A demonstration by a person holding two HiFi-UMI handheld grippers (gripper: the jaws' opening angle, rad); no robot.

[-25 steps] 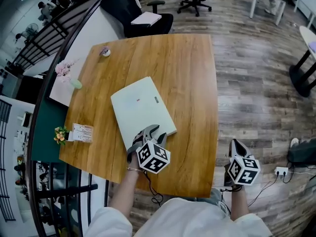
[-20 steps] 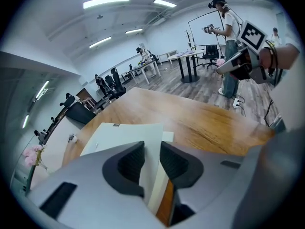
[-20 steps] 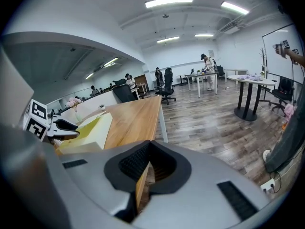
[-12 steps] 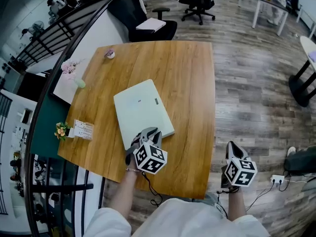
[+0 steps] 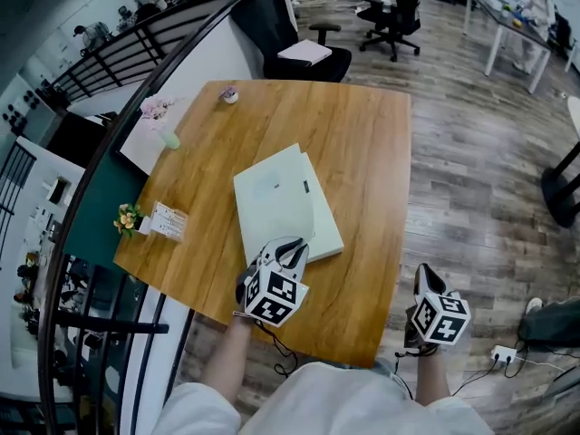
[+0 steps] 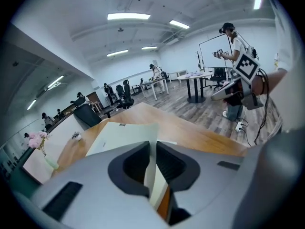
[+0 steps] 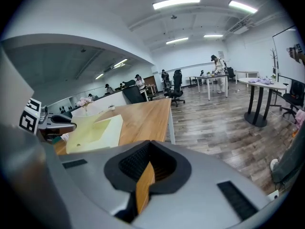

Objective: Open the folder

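Note:
A pale green-white folder (image 5: 276, 193) lies on the wooden table (image 5: 362, 143). My left gripper (image 5: 292, 254) is at the folder's near corner, shut on the thin edge of its cover. In the left gripper view that cover (image 6: 125, 136) runs between the two pads of the left gripper (image 6: 151, 149) and is raised off the pages below. These jaws have just been closing on it. My right gripper (image 5: 424, 275) hangs off the table's near right edge, apart from the folder (image 7: 93, 131). The right gripper (image 7: 148, 149) looks shut, with nothing held.
A vase of pink flowers (image 5: 161, 116), a small flower pot (image 5: 129, 217) and a printed card (image 5: 169, 222) stand along the table's left edge. A small round object (image 5: 230, 95) sits at the far corner. A black office chair (image 5: 299, 48) stands behind the table.
The left gripper has closed on the folder's near corner and risen a little, lifting the cover's edge. The right gripper has stayed off the table's edge.

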